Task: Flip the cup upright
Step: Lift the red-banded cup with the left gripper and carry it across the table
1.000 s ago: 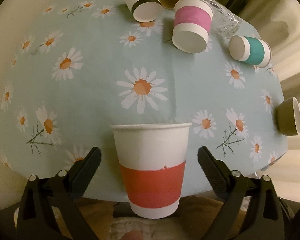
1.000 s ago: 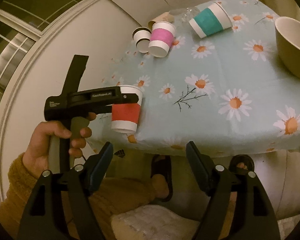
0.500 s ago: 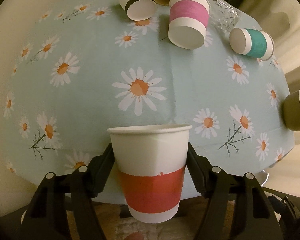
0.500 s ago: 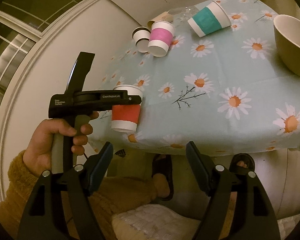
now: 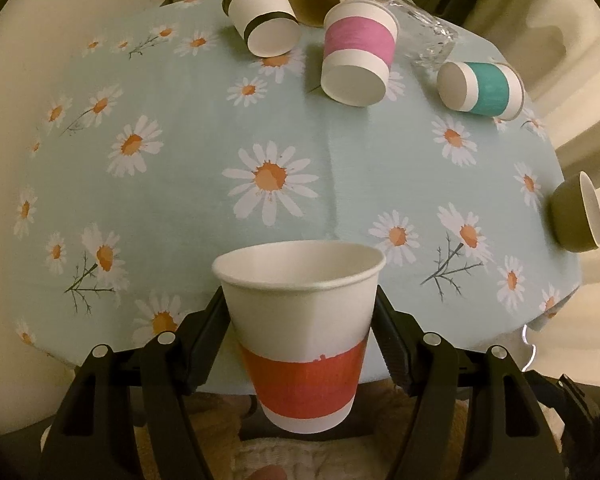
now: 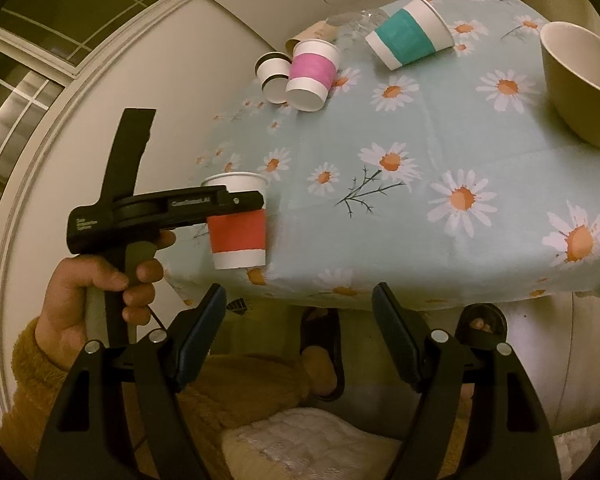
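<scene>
A white paper cup with a red band (image 5: 300, 340) stands upright, mouth up, between the fingers of my left gripper (image 5: 300, 344), which is shut on its sides. It hangs in the air just off the near edge of the daisy tablecloth (image 5: 204, 120). The right wrist view shows the same cup (image 6: 238, 232) held by the left gripper (image 6: 236, 204) beside the table's left corner. My right gripper (image 6: 296, 336) is open and empty, below the table edge.
At the far side of the table lie a black-banded cup (image 5: 262, 20), a brown cup (image 5: 316, 0), a pink-banded cup (image 5: 358, 54), a clear glass (image 5: 428, 40) and a teal-banded cup (image 5: 482, 88). An olive bowl (image 5: 576, 216) sits at the right edge. My slippered feet (image 6: 324, 356) are below.
My left gripper closed onto the red-banded cup and lifted it; the cup's rim now shows from above. The right gripper stayed in place, open.
</scene>
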The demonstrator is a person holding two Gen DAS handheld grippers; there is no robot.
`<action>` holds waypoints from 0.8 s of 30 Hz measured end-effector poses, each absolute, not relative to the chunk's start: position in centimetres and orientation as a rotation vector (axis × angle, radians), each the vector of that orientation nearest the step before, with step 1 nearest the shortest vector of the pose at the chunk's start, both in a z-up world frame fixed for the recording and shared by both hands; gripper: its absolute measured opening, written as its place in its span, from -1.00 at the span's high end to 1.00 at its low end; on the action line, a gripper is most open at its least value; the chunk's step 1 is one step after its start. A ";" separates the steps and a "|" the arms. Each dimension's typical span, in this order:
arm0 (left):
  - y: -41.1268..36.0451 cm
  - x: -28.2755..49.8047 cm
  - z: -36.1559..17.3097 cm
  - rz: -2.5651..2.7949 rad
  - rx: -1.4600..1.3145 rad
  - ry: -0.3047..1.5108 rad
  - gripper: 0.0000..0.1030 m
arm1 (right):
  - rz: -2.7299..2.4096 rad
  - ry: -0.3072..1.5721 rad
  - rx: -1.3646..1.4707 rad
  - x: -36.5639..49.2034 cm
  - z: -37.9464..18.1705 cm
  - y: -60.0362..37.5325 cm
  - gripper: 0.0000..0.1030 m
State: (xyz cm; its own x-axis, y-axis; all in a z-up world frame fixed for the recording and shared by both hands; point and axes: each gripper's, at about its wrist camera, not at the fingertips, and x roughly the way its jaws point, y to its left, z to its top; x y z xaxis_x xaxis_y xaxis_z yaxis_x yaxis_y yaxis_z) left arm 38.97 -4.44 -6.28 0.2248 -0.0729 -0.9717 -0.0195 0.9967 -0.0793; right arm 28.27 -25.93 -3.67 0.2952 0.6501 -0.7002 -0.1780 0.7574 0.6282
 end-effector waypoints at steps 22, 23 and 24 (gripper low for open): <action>-3.1 36.3 -3.7 -0.066 -0.099 1.247 -0.29 | 0.564 1.164 0.476 28.6 -4.3 -26.1 -0.45; -3.2 36.2 -3.5 -0.067 -0.094 1.238 -0.29 | 0.563 1.164 0.476 28.7 -4.3 -26.1 -0.45; -3.3 36.2 -3.3 -0.066 -0.090 1.231 -0.29 | 0.562 1.165 0.475 28.7 -4.3 -26.1 -0.45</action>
